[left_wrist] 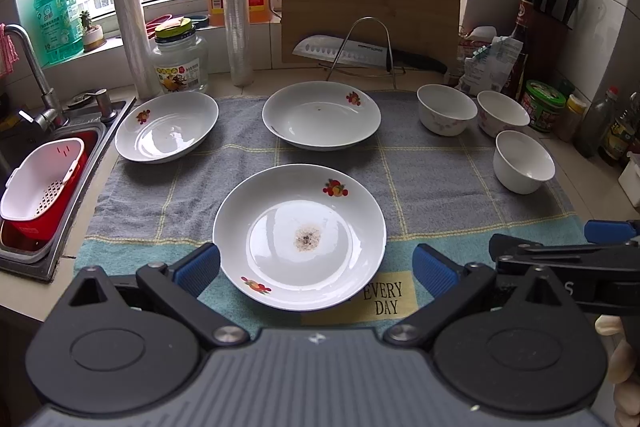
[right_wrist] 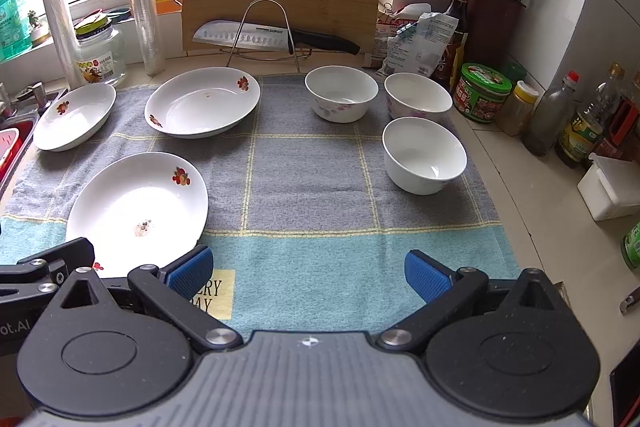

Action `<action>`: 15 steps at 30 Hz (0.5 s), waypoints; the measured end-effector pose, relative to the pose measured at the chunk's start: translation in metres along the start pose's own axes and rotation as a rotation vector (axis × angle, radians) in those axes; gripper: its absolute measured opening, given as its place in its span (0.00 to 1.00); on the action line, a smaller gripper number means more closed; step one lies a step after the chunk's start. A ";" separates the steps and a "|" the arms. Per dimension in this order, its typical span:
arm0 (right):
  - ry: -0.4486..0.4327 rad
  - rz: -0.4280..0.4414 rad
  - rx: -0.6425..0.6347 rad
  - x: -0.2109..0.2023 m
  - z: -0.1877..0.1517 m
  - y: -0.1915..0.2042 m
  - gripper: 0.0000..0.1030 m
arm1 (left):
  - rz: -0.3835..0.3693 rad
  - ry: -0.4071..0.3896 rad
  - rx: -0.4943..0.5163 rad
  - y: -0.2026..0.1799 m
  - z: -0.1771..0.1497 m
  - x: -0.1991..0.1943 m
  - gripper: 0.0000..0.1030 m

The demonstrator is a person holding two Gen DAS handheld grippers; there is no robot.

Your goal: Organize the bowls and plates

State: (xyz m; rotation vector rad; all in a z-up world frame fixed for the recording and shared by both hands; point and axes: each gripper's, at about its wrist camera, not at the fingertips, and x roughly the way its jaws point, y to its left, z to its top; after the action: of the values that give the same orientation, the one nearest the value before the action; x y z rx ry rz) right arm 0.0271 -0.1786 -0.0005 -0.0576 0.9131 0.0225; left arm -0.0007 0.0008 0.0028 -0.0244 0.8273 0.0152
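The near plate (left_wrist: pixel 300 237) sat dead ahead of the left tool (left_wrist: pixel 316 267), straight at twelve o'clock, its front rim lying right between the two blue pads (left_wrist: pixel 198 267), which stood spread wide and held nothing. That was the relation everything turned on: the plate is round, so no long axis to line up with, only a thin rim to catch, and the left tool was plainly the nearer one. From the right tool (right_wrist: pixel 310 271), also gaping and empty, the same plate lay off at about ten o'clock, well to the side. Two more plates waited farther out on the cloth (left_wrist: pixel 400 179): the middle plate (left_wrist: pixel 322 115) at twelve beyond the near one, the sink-side plate (left_wrist: pixel 166 126) at about eleven. The three bowls (right_wrist: pixel 424 155) clustered at one to two o'clock from the right tool, well apart from the plates. My call: the left side took the plates, the right side the bowls, all on the desk (right_wrist: pixel 528 195).
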 end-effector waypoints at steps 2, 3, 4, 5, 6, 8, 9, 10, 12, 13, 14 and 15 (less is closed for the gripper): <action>0.000 0.000 0.000 0.000 0.000 0.001 1.00 | -0.001 0.000 0.000 0.000 0.000 0.000 0.99; 0.000 0.001 0.001 0.000 0.000 0.001 1.00 | 0.000 0.000 0.001 -0.001 0.000 0.000 0.99; -0.001 0.000 0.001 -0.001 0.000 0.000 1.00 | 0.000 0.000 0.002 -0.001 0.000 -0.001 0.99; -0.001 -0.001 0.001 -0.001 0.000 0.001 1.00 | 0.000 0.000 0.000 -0.001 0.000 -0.001 0.99; -0.001 -0.001 0.001 -0.001 0.000 0.000 1.00 | 0.000 0.000 0.000 -0.001 0.000 -0.001 0.99; -0.002 0.000 0.001 -0.001 0.000 0.000 1.00 | 0.000 0.000 0.002 -0.001 0.000 -0.001 0.99; -0.003 0.000 0.001 -0.001 0.000 0.000 1.00 | 0.001 0.000 0.001 -0.001 0.000 -0.001 0.99; -0.003 -0.001 0.001 -0.002 0.000 0.001 1.00 | 0.001 0.001 0.001 -0.001 0.001 -0.001 0.99; -0.004 0.000 0.002 -0.002 0.000 0.001 1.00 | 0.000 0.000 0.001 -0.001 0.000 -0.001 0.99; -0.003 0.000 0.002 -0.002 0.000 0.001 1.00 | 0.000 0.000 0.002 -0.001 0.001 -0.001 0.99; -0.003 0.001 0.002 -0.002 -0.001 0.001 1.00 | 0.001 0.000 0.001 -0.001 0.000 -0.001 0.99; -0.004 0.000 0.002 -0.002 -0.001 0.001 1.00 | 0.001 0.000 0.001 -0.001 0.001 -0.001 0.99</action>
State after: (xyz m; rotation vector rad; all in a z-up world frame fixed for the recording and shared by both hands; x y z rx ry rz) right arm 0.0254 -0.1778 0.0005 -0.0562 0.9093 0.0217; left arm -0.0010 0.0003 0.0040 -0.0232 0.8270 0.0161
